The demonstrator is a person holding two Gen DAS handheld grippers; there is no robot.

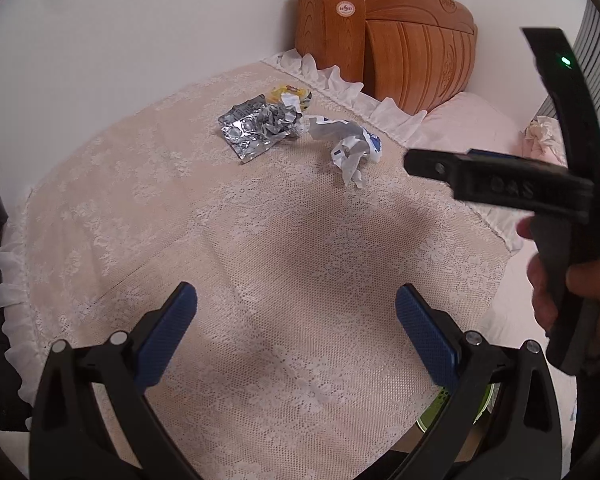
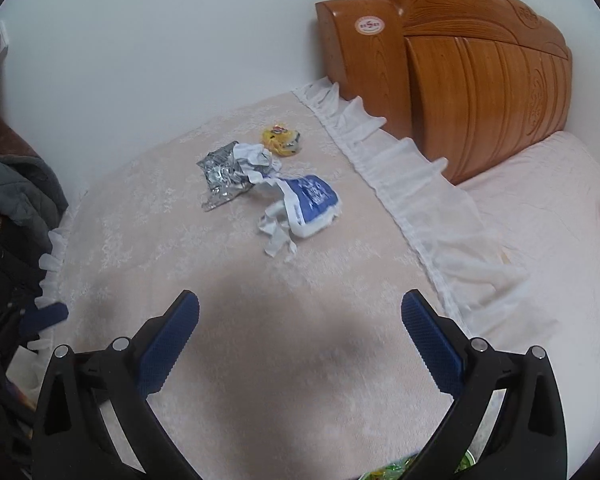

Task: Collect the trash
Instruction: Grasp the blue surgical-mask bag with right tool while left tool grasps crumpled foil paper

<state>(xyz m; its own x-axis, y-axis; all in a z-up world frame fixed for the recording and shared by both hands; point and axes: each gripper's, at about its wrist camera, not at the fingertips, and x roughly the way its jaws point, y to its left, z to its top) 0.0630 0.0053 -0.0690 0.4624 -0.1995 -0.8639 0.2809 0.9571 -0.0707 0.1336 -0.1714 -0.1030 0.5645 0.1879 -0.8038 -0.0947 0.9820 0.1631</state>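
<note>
Two hand-held grippers hover over a lace cloth (image 1: 284, 264) with nothing yet collected. The left gripper (image 1: 296, 336) fills the bottom of its frame with jaws spread wide and empty; the right gripper (image 2: 300, 340) is likewise wide and empty at the bottom of its own view. The trash lies in a loose cluster above centre in both pictures: a foil wrapper (image 1: 252, 128), a blue-and-white wrapper (image 1: 350, 146) just to its right, and a small yellow wrapper (image 1: 292, 94) behind them, toward the wooden headboard (image 1: 412, 52) at upper right.

The risks, as they look from here: the pieces touch or overlap, so a pinch aimed at one may drag or scatter its neighbours. The loose white strips trailing from the blue-and-white wrapper could slip free of the pads. A low grab could also catch the open lace and lift the cloth, spilling the rest. In the left view the right gripper crosses the right edge, so both reaching for the cluster at once might collide.
</note>
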